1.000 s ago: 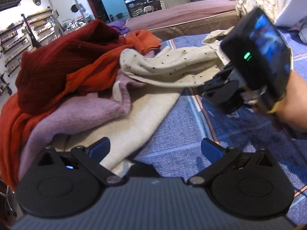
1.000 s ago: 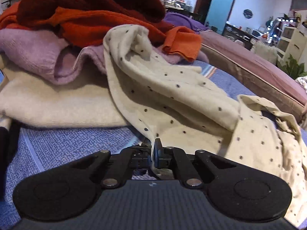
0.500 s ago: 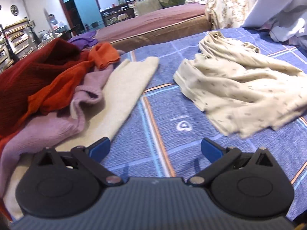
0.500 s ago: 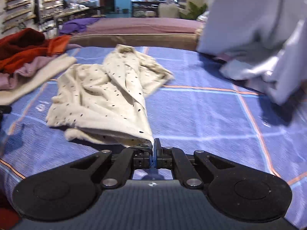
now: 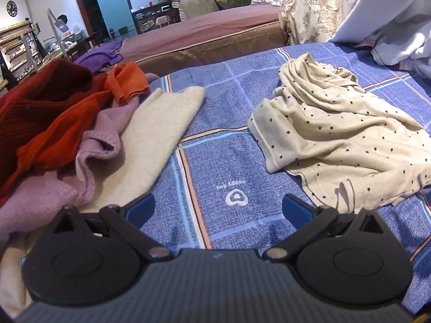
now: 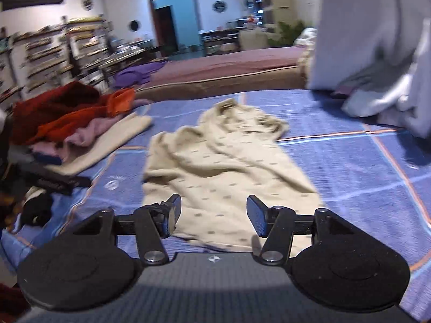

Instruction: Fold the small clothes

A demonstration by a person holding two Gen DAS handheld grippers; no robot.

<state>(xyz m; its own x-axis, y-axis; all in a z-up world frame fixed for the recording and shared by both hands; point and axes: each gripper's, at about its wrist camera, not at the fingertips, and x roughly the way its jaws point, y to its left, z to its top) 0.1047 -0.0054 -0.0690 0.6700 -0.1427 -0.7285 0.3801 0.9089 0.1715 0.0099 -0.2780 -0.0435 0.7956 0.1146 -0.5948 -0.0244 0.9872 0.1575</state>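
A cream garment with dark dots (image 5: 336, 134) lies crumpled on the blue checked bedspread (image 5: 229, 161); it also shows in the right wrist view (image 6: 223, 161). My left gripper (image 5: 218, 210) is open and empty above the bedspread, left of the garment. My right gripper (image 6: 214, 215) is open and empty, just above the garment's near edge. A pile of clothes (image 5: 54, 123) in dark red, orange, lilac and cream lies at the left, also in the right wrist view (image 6: 70, 123).
A brown and mauve mattress (image 5: 204, 40) runs along the far side. White and patterned bedding (image 5: 377, 13) is heaped at the far right, seen blurred in the right wrist view (image 6: 377, 53). Shelves (image 6: 45, 53) stand at the far left.
My right gripper pulled the dotted garment off the pile to the middle of the bedspread, then opened and let it go. My left gripper stayed open.
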